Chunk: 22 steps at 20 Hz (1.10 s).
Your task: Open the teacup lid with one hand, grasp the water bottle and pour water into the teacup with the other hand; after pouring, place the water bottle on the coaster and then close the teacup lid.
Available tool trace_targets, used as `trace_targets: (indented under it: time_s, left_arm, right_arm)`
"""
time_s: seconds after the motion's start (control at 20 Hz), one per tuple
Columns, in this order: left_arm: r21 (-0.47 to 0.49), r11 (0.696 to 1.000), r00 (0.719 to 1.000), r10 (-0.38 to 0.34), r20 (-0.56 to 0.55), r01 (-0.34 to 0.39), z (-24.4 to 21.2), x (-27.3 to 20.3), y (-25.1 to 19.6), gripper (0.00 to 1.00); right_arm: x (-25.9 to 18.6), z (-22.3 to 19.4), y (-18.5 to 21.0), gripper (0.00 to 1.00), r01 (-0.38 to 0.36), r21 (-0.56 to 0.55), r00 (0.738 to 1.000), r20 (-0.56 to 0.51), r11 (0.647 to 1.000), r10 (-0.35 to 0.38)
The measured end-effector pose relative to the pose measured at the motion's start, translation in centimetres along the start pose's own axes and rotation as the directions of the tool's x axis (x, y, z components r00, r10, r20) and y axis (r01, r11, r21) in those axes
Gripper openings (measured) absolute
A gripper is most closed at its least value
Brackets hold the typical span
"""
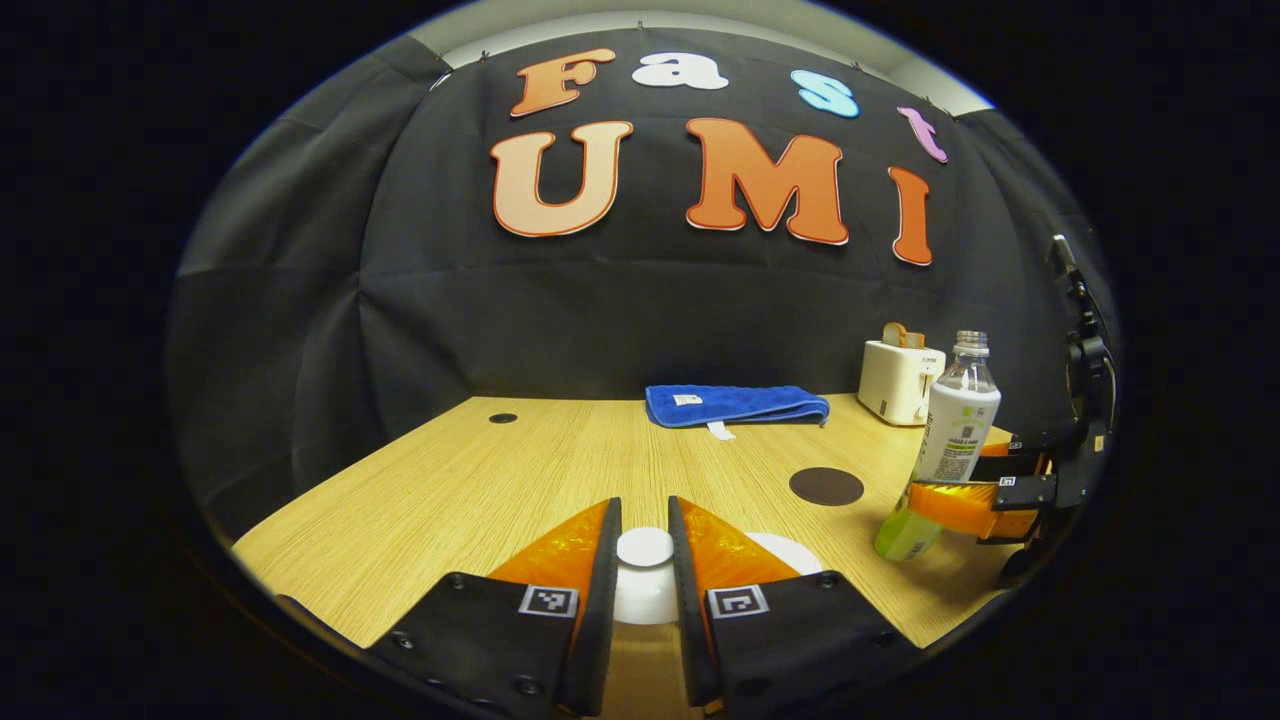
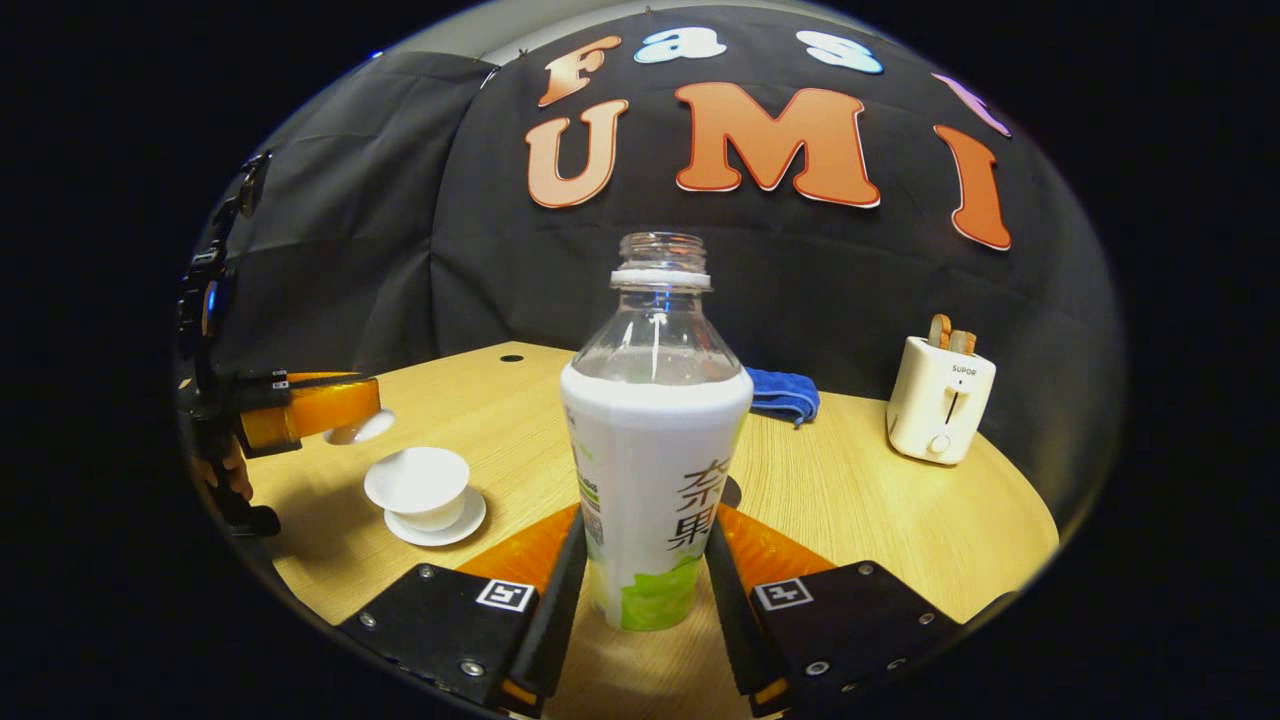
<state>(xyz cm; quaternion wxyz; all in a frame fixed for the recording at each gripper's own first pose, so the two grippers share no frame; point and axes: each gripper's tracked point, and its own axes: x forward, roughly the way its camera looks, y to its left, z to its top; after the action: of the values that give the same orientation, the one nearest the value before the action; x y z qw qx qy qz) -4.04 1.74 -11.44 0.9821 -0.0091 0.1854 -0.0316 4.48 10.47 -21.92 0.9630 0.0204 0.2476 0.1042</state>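
Note:
In the left gripper view my left gripper (image 1: 644, 512) is shut on the white teacup lid (image 1: 645, 560), both fingers pressing its sides. In the right gripper view the left gripper (image 2: 372, 408) holds the lid (image 2: 362, 428) in the air, above and left of the open white teacup (image 2: 418, 482) on its saucer (image 2: 455, 527). My right gripper (image 2: 645, 528) is shut on the uncapped water bottle (image 2: 655, 440), low on its labelled body. The bottle (image 1: 957, 425) leans slightly in the right gripper (image 1: 918, 497). The dark round coaster (image 1: 826, 486) lies on the table.
A folded blue towel (image 1: 735, 405) lies at the back of the wooden table (image 1: 480, 480). A cream toaster (image 2: 940, 400) with bread in it stands at the back right. The table's near edge runs just below both grippers.

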Motion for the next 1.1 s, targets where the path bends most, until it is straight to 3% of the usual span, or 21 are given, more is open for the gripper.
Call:
trace_targets:
  time_s: [0.3,0.55,0.8,1.1]
  left_arm:
    - [-0.018,1.000,1.000,0.015,0.010,-0.015,0.1,0.0,0.9,0.33]
    - [-0.019,0.999,0.999,0.039,0.013,-0.039,0.1,-0.1,2.0,0.31]
    - [-0.014,0.999,0.999,0.047,0.014,-0.047,0.0,-0.3,2.7,0.33]
    - [-0.024,0.998,0.998,0.062,0.007,-0.062,-0.2,-0.7,3.6,0.33]
  right_arm:
    - [-0.1,2.0,-0.2,0.65,0.065,-0.147,0.998,0.017,0.987,-0.063]
    - [0.3,2.8,-0.9,0.65,0.158,-0.327,0.987,0.047,0.932,-0.151]
    - [0.9,3.4,-1.5,0.65,0.238,-0.568,0.968,0.077,0.788,-0.237]
    - [1.8,3.8,-0.2,0.65,0.225,-0.759,0.967,0.097,0.611,-0.237]
